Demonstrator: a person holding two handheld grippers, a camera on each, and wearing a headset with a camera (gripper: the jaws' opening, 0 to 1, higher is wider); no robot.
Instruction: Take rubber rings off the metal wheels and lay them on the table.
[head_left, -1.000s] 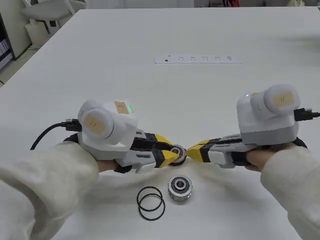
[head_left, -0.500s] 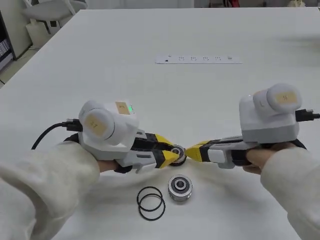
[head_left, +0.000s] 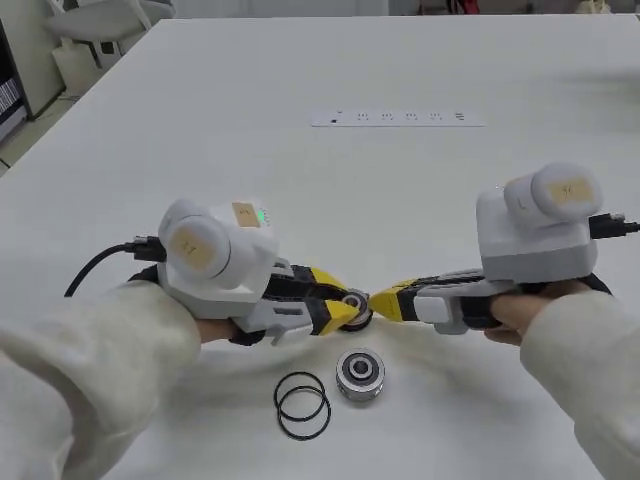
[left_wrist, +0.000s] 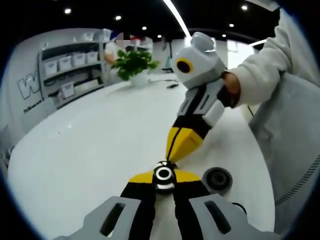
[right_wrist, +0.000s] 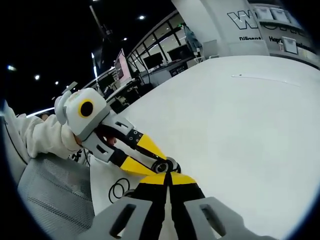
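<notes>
Lower centre, the left claw (head_left: 340, 309) is gripping a wheel (left_wrist: 164, 174); the closed right claw (head_left: 381, 300) is touching it, above two loose rings (head_left: 301, 405).

— From where does my head camera look?
— From above and behind, tipped forward and down across the counter (head_left: 300, 170). I see the left tongs (head_left: 345, 308) and right tongs (head_left: 376, 298) close, low in frame.
— And the two cameras on the tongs?
— Each rides at the back of its own jaws and looks along them, very near the tips. They face each other: my left gripper view has the right tongs pointing back at it, and my right gripper view has the left tongs. All three views share the wheel (head_left: 354, 303) at the tips. Head and right gripper views share the rubber rings (head_left: 302, 404); head and left gripper views share the second wheel (head_left: 359, 371).
</notes>
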